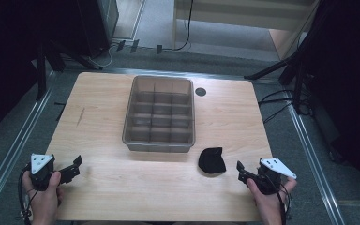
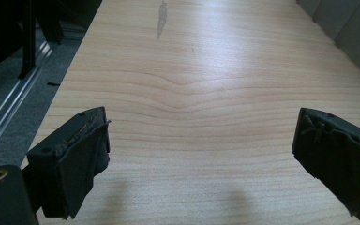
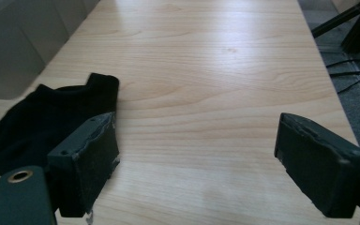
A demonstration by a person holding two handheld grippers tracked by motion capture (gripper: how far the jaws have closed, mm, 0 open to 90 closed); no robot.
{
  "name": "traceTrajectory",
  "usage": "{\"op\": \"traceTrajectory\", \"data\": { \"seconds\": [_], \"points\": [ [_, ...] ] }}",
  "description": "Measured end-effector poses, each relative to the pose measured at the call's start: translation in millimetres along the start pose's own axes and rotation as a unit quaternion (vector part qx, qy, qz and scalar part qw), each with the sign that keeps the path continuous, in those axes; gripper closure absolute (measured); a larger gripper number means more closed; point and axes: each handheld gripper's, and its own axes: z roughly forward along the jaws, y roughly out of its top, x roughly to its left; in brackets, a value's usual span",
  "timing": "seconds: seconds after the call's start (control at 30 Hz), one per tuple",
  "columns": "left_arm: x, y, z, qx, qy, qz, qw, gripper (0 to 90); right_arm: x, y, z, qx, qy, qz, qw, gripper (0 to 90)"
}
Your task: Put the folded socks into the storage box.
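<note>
Since both sets of tongs are held wide apart with nothing between their jaws, no grasp can be said to have been made yet. The right tongs (image 1: 244,171) are kept low at the near right corner of the tabletop (image 1: 103,122), and in the right gripper view (image 3: 194,154) bare wood is seen between the spread jaws. Just beside them, ahead and to the inner side, a black sock (image 1: 212,161) is found lying flat and bunched on the wood; in the right gripper view the sock (image 3: 42,119) is partly covered by the inner jaw, but whether it is touched there cannot be told. The left tongs (image 1: 71,168) are held released at the near left corner, well apart from the sock, and plain tabletop alone lies between their jaws in the left gripper view (image 2: 201,154). Farther out, beyond the sock, a grey bin (image 1: 159,115) with dividers is set at mid-table, and its compartments appear empty.

The work is judged to be at its very start: the sock is still to be picked up and, probably, carried to a compartment of the bin.
</note>
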Motion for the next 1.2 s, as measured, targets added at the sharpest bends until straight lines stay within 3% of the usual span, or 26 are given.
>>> {"op": "traceTrajectory", "data": {
  "seconds": [0.17,0.3,0.47,0.57,0.67,0.8,1.1,1.2],
  "points": [
    [0.4,-0.1,0.0,0.000,-0.002,-0.002,1.0000,4.7,11.0,11.5,1.1,0.026,0.006,-0.002,0.9996,14.0],
    [0.4,0.2,0.2,0.003,-0.004,-0.001,1.0000,4.7,26.1,24.0,4.5,0.050,0.026,-0.014,0.9983,14.2],
    [0.0,0.3,0.4,0.003,-0.001,0.002,1.0000,4.7,38.9,35.3,10.2,0.083,0.046,-0.004,0.9955,14.3],
    [-0.6,0.3,0.5,0.003,-0.001,0.005,1.0000,4.7,47.1,41.1,13.7,0.102,0.049,-0.011,0.9935,14.3],
    [-1.1,0.4,0.5,0.004,-0.001,0.006,1.0000,4.7,56.5,46.8,18.3,0.124,0.034,-0.011,0.9916,15.0],
    [-1.3,0.4,0.7,0.004,-0.001,0.011,0.9999,4.7,62.3,51.4,21.8,0.140,0.031,-0.010,0.9897,15.0],
    [-2.1,0.7,1.4,0.006,-0.004,0.015,0.9999,4.7,78.7,65.3,41.3,0.226,0.030,-0.008,0.9736,14.6],
    [-2.0,0.8,1.4,0.007,-0.004,0.015,0.9999,4.7,80.4,67.4,45.4,0.238,0.026,-0.010,0.9709,14.7]
  ]
}}
